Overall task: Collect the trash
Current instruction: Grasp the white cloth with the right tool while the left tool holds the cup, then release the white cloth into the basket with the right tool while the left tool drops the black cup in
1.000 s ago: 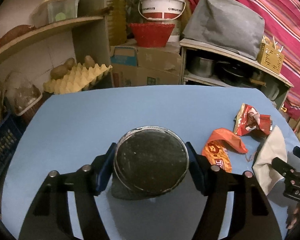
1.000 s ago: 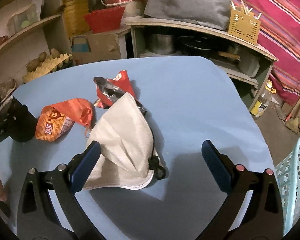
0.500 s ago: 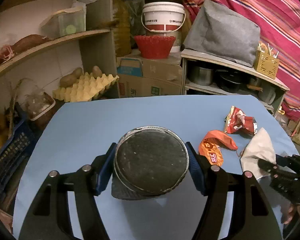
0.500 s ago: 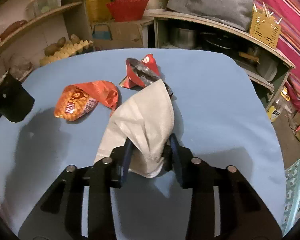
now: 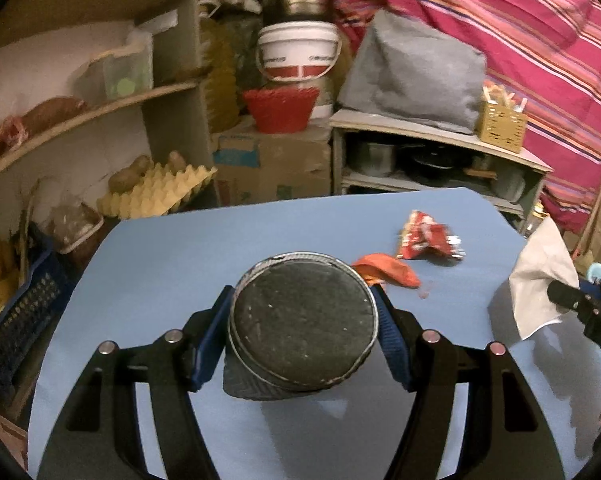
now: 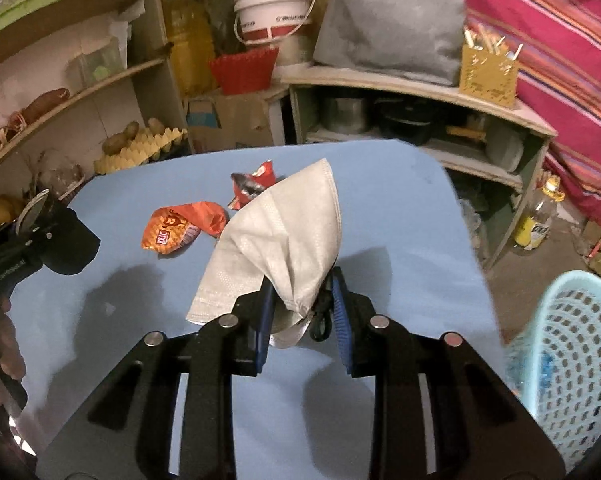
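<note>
the right gripper [image 6: 302, 312] had just clamped and lifted the crumpled white face mask [image 6: 284, 240] off the blue table [image 6: 400, 200] — ready for the pale blue mesh basket [image 6: 572, 344] at near right — while the left gripper [image 5: 302, 330] stayed clamped on the round dark-topped metal tin [image 5: 302, 320].

table [image 6: 400, 208]: plain light blue
face mask [image 6: 288, 236]: off-white, quilted stitching
crumpled wrapper [image 6: 182, 226]: orange, beside mask
foil wrapper [image 6: 254, 186]: red and silver
basket [image 6: 572, 352]: pale turquoise, perforated
can [image 5: 304, 322]: dark grey, silver rim

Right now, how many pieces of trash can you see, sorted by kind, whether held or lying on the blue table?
Snack wrappers: 2, the orange wrapper and the red wrapper, both lying on the table.
Face masks: 1, the white mask, pinched in the right gripper.
Cans: 1, the round can, clamped in the left gripper.
Total: 4
</note>
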A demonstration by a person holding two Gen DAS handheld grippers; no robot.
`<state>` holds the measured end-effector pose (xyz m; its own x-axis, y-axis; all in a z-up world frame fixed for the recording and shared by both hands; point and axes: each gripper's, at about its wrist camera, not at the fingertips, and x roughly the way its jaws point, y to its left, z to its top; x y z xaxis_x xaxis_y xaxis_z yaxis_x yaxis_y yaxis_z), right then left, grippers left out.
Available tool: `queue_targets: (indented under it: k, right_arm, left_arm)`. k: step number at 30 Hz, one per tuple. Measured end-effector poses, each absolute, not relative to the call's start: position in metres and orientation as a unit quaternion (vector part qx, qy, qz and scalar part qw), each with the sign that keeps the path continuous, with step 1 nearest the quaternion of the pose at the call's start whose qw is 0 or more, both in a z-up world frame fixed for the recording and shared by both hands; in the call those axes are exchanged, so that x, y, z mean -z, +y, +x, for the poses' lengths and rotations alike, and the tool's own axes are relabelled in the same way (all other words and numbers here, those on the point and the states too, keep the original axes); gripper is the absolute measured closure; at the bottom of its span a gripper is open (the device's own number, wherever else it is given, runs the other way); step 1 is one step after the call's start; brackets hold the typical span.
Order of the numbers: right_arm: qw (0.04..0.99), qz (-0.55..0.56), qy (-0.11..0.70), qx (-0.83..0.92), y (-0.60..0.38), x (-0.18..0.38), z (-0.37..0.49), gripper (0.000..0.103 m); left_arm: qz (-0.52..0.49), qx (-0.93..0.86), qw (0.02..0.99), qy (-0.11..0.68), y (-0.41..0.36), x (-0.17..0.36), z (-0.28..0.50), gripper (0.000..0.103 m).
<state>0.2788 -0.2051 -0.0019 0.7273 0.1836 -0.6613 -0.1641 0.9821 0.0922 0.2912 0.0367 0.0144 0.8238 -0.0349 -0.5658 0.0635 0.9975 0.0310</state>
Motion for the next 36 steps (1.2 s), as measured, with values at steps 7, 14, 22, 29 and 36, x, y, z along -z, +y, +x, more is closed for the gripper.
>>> queue_targets:
  k: [7, 14, 22, 29, 36]
  right_arm:
    - [0.937, 0.026, 0.342, -0.066, -0.256, -0.013, 0.241, 0.075]
    - [0.947, 0.029, 0.321, -0.020, -0.320, -0.027, 0.206, 0.075]
    - [0.945, 0.058, 0.318, 0.055, -0.413, -0.026, 0.172, 0.075]
    - [0.932, 0.080, 0.340, 0.094, -0.469, -0.011, 0.158, 0.074]
    - [0.923, 0.098, 0.360, 0.094, -0.480, 0.004, 0.167, 0.067]
  left_arm:
    - [0.034, 0.057, 0.957, 0.282, -0.006, -0.027, 0.272, 0.037]
    - [0.034, 0.102, 0.957, 0.271, -0.063, -0.038, 0.258, 0.037]
    - [0.030, 0.153, 0.950, 0.269, -0.129, -0.045, 0.249, 0.037]
    - [0.029, 0.200, 0.940, 0.275, -0.194, -0.044, 0.243, 0.037]
    - [0.043, 0.229, 0.931, 0.279, -0.249, -0.038, 0.241, 0.037]
